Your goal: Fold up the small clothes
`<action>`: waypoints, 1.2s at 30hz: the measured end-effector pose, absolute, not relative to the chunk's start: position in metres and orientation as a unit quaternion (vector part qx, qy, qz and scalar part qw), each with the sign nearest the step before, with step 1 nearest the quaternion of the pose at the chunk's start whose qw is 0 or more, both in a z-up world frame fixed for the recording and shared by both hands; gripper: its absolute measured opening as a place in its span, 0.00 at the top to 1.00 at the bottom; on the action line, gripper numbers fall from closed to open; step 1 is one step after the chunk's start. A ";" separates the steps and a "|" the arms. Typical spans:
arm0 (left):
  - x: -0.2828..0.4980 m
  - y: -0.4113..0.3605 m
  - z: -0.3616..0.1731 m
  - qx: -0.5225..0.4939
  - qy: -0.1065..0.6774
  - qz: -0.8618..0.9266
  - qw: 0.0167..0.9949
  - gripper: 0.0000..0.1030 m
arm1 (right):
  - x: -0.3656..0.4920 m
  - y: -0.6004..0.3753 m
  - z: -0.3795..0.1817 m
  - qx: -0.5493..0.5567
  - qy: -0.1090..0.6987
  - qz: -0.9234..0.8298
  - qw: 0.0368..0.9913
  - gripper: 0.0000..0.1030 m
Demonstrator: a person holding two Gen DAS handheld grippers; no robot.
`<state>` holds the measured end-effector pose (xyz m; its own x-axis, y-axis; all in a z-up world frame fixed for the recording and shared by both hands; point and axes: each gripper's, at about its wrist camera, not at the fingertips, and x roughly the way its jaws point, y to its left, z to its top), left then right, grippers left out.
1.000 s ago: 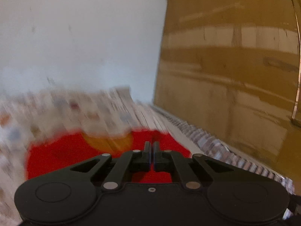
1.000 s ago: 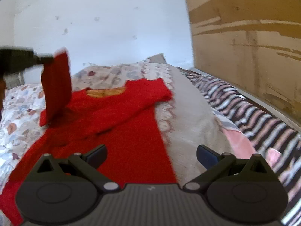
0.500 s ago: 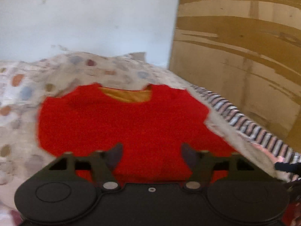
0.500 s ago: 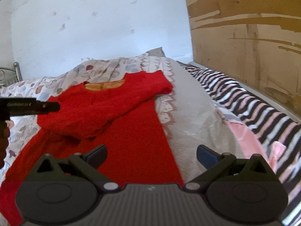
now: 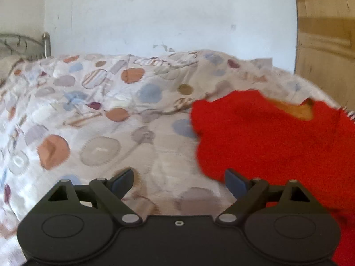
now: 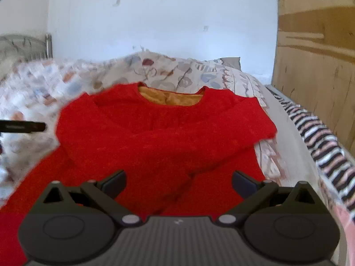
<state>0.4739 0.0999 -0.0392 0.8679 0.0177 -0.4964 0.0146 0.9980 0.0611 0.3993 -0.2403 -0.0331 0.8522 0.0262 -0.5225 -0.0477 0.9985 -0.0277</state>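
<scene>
Both sleeves folded on fuzzy red knit sweater [image 6: 164,137]. Left claw [image 5: 178,180] just opened wide, empty; right claw [image 6: 178,182] wide, empty. Grab the hem nearest the claws evenly.

Bright, even daylight; both views motion-blurred, softest at left; fisheye bends edges, corners dark.

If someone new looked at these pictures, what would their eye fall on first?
The bright red sweater with its orange lining, spread on the patterned bedspread with both sleeves folded across its chest. Next, the open right gripper hovering over its lower half, and the striped blanket along the bed's right edge.
</scene>
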 end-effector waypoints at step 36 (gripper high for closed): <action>0.521 0.076 -0.058 -0.008 0.280 0.034 0.959 0.93 | 0.427 -0.268 -0.077 0.075 0.289 0.043 0.953 0.00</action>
